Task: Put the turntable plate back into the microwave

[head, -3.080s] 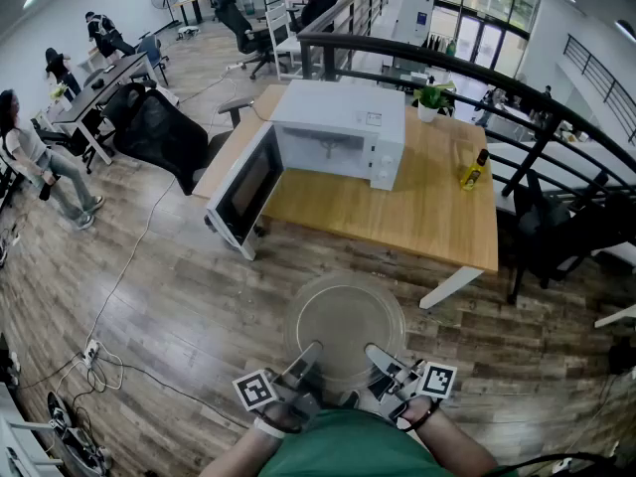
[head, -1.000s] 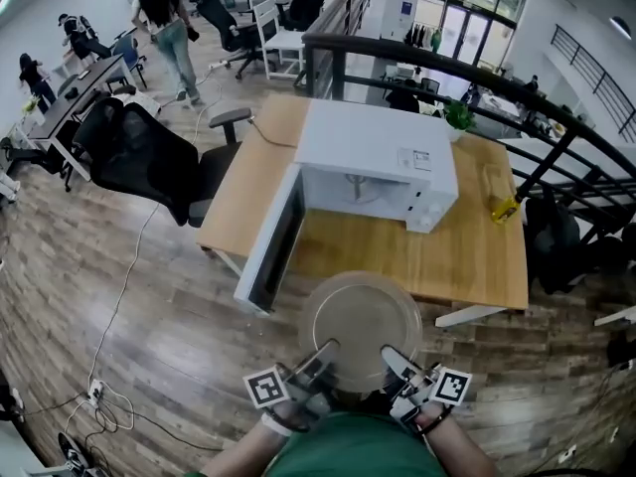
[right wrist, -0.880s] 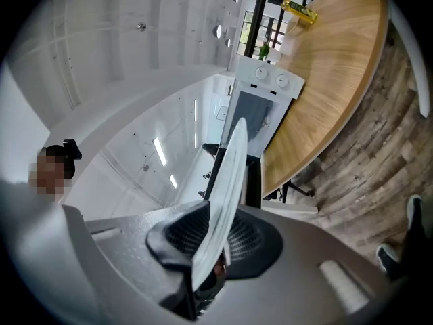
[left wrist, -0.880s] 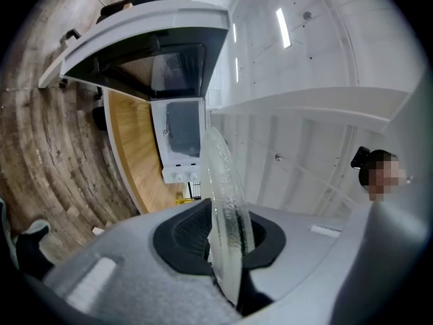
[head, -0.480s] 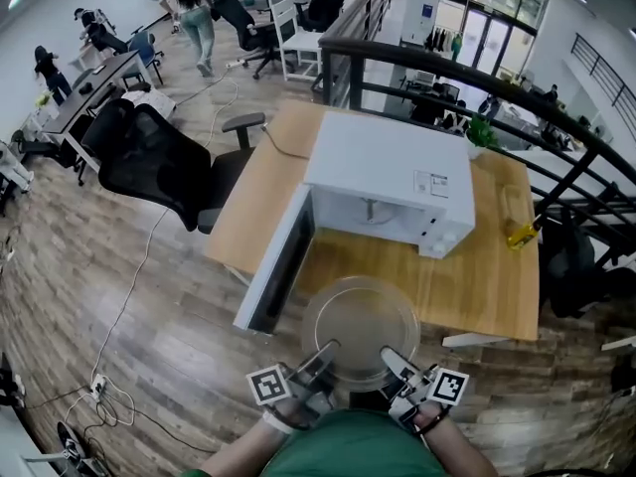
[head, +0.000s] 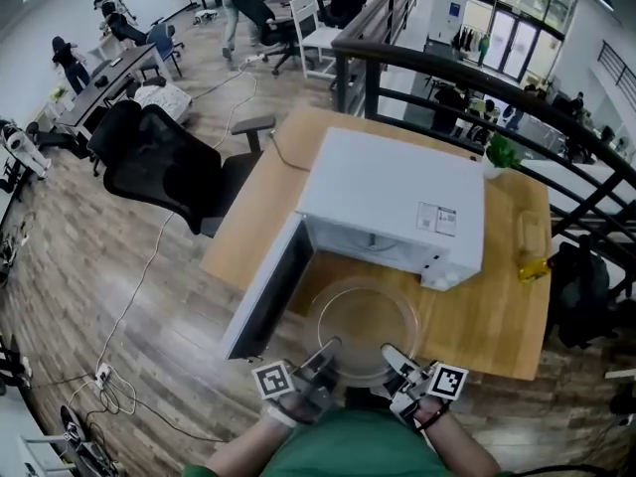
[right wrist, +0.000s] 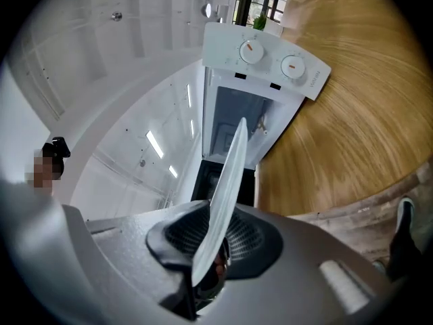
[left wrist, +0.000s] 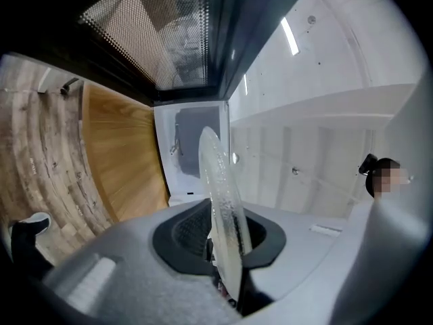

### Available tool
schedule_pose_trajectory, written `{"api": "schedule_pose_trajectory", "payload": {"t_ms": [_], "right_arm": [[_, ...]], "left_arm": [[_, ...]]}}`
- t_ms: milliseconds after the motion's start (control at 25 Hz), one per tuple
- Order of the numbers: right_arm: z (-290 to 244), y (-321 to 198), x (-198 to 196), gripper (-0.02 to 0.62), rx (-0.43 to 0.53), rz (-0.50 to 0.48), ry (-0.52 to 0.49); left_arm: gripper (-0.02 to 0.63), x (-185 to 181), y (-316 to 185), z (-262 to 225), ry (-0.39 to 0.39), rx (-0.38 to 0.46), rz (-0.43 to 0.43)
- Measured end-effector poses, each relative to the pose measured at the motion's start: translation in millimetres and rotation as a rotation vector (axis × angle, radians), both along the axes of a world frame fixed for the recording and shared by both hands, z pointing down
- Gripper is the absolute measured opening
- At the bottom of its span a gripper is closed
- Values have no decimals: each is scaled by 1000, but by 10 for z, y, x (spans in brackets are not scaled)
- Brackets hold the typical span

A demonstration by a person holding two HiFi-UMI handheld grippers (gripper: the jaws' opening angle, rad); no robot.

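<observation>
1. Lower centre: left gripper (head: 324, 354) and right gripper (head: 394, 356) clench the near rim of the round clear glass turntable plate (head: 364, 324).
2. Approach step, seemingly; next, slide it level into the open white box microwave (head: 397, 202), centre frame.

This is an open-plan office. At ten o'clock in the head view, long desks (head: 104, 78) stand in a row with people (head: 68, 58) at them, and a black mesh office chair (head: 164, 172) sits on the wood-plank floor (head: 70, 256). A power strip (head: 102, 373) and a loose cable (head: 139, 271) lie across the boards at eight o'clock. A black railing (head: 467, 73) curves past at one o'clock, with tall glass doors (head: 517, 8) beyond it. At centre, a white microwave (head: 393, 197) sits on a plain wooden surface (head: 502, 316).
</observation>
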State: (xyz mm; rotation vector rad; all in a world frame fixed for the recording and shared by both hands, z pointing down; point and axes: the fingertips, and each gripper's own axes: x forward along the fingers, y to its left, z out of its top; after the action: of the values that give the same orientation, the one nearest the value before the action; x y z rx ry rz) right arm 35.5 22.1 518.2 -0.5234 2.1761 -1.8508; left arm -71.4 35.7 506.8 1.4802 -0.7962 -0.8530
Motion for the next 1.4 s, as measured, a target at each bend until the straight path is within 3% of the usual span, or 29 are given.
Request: {"api": "schedule_pose_trajectory", "payload": {"t_ms": [360, 520, 680, 1400], "right_arm": [[163, -468, 124, 67, 7, -49, -1], [355, -644, 180, 71, 40, -56, 36], [372, -757, 80, 72, 5, -30, 0], [845, -1024, -101, 75, -24, 94, 93]], "left_arm": [[52, 119, -453, 140, -40, -4, -14], [51, 98, -583, 343, -95, -64, -6], [51, 77, -774, 352, -68, -50, 20], [51, -111, -1181, 867, -39, -89, 154]]}}
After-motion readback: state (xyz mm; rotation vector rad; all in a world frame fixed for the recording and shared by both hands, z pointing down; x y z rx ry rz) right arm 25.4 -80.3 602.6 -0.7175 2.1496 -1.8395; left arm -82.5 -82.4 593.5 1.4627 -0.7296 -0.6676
